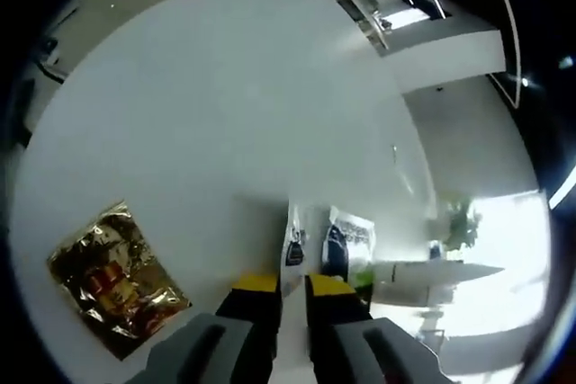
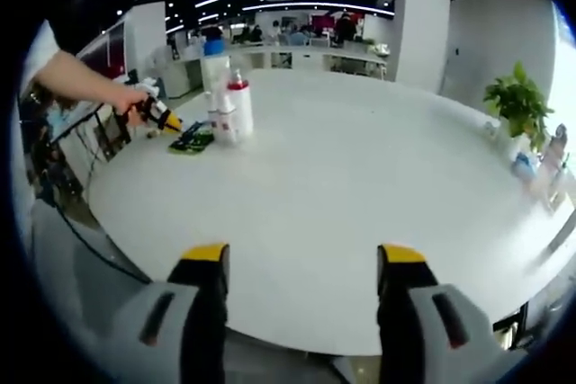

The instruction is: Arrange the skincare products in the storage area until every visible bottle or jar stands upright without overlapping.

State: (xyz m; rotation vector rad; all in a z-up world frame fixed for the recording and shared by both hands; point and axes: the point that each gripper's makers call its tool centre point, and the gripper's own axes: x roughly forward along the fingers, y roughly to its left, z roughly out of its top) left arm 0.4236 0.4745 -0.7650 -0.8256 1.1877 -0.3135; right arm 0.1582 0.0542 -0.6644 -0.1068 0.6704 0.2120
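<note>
- I judge the step in hand to be the first reach: my left hand-held gripper (image 1: 294, 290), at the bottom centre of the left gripper view, points its yellow-tipped jaws at two flat white sachets with dark print (image 1: 331, 242) just ahead of it. The jaws stand close together with a narrow gap; whether they pinch a sachet edge I cannot tell.
- To the lower right of that view a white squeeze tube (image 1: 423, 278) lies on its side, so the products are not yet all upright.
- At the lower left of the same view a crinkled gold foil packet (image 1: 115, 276) lies flat on the round white desk (image 1: 225, 114), well apart from the sachets.
- My right hand-held gripper (image 2: 303, 263) hangs at the bottom of the right gripper view with its jaws wide apart and nothing between them, well short of the products.
- The right gripper view gives what the other does not: a tall white bottle with a blue cap (image 2: 214, 67) and a white pump bottle with a red collar (image 2: 239, 105) standing upright side by side in the upper left, a green flat pack (image 2: 192, 140) lying just beside them, and my hand (image 2: 135, 101) bringing the left hand-held gripper in from the left.
- A potted green plant (image 2: 517, 101) stands at the right edge.
- Next, I judge, the lying tube needs a firm grip near its cap and a turn upright, set down beside the bottles without touching them.
</note>
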